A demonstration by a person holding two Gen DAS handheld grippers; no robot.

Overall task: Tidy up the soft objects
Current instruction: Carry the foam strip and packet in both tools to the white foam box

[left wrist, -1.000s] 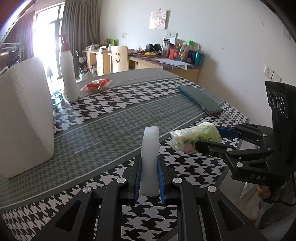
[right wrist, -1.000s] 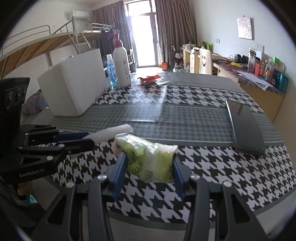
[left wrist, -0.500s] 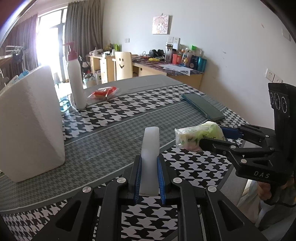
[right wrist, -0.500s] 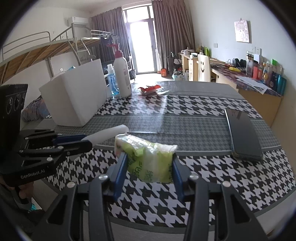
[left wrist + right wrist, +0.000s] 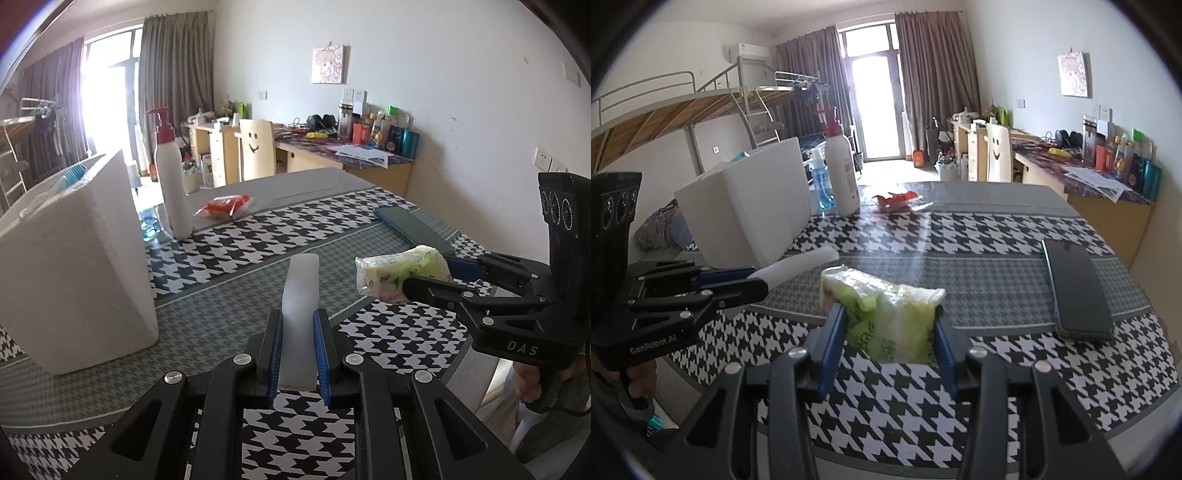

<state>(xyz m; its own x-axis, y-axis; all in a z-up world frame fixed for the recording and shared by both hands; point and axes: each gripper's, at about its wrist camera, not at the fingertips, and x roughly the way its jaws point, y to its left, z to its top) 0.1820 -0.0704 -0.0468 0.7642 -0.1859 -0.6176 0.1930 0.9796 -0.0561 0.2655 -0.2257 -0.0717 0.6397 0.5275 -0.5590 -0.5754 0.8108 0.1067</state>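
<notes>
A pale, translucent white strip (image 5: 299, 291) is clamped between the blue pads of the left gripper (image 5: 298, 332), whose jaws are drawn nearly together on it; the strip juts forward above the table (image 5: 229, 317) and is also seen from the side in the right wrist view (image 5: 798, 267). The right gripper (image 5: 890, 325) is closed on a soft green-and-white plastic packet (image 5: 886, 314), which is squeezed between its blue pads and held clear of the tabletop (the packet shows in the left wrist view too (image 5: 399, 271), at the tip of the right gripper (image 5: 439, 275)). The two held things are kept near each other, above the near edge of the houndstooth-patterned table.

Further out, a white foam box (image 5: 77, 266) is set on the left side of the table, and a white pump bottle (image 5: 171, 184) with a red top is stood behind it. A red snack packet (image 5: 225, 207) is laid just beside the bottle. A dark flat case (image 5: 1075, 288) is laid toward the right edge. A small blue spray bottle (image 5: 822, 184) is seen between the box and the pump bottle.
</notes>
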